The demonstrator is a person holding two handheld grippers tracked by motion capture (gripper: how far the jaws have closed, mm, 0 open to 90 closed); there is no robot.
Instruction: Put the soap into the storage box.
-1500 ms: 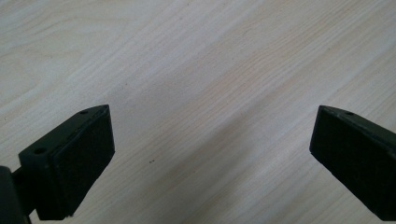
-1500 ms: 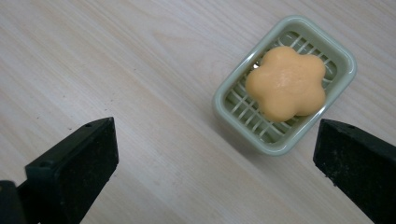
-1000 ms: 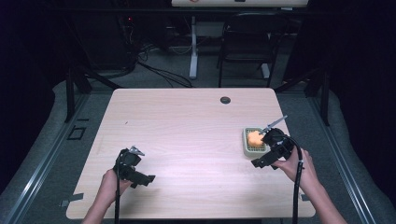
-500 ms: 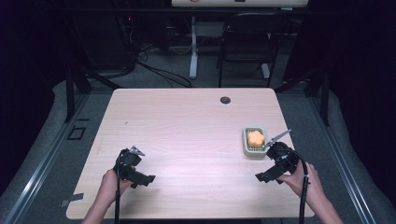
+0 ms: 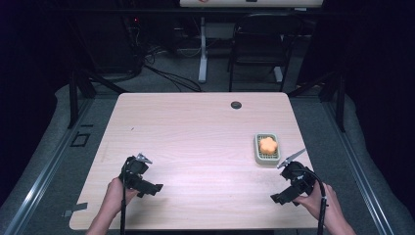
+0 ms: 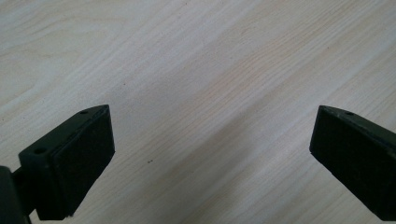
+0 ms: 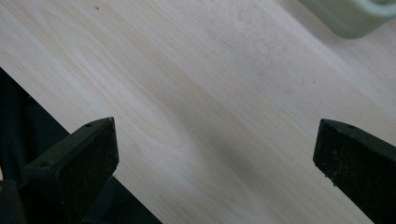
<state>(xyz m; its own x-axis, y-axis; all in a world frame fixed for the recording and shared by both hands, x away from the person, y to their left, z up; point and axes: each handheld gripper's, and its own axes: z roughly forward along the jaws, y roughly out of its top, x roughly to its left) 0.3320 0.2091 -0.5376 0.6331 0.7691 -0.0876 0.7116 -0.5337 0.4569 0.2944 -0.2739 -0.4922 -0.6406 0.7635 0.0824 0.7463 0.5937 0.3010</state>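
the orange flower-shaped soft piece sits in the small pale green rectangular tray near the right side of the light wooden table. the right gripper hangs near the table's right front edge, just in front of the tray and apart from it, its jaws spread wide with nothing between them. the left gripper rests low over the left front of the table, jaws likewise spread wide and empty, well apart from the tray.

the work looks like it centres on the orange piece in the tray. to do it well, the right gripper should come in from above with the jaws kept wide, line them up across the piece rather than the tray walls, and close gently, since the piece looks soft. the left gripper could steady the tray if it slides.

in the right gripper view a corner of the tray is cut off at the top edge, and the orange piece lies outside that frame. the tray's grid floor is too small to read in the high view.
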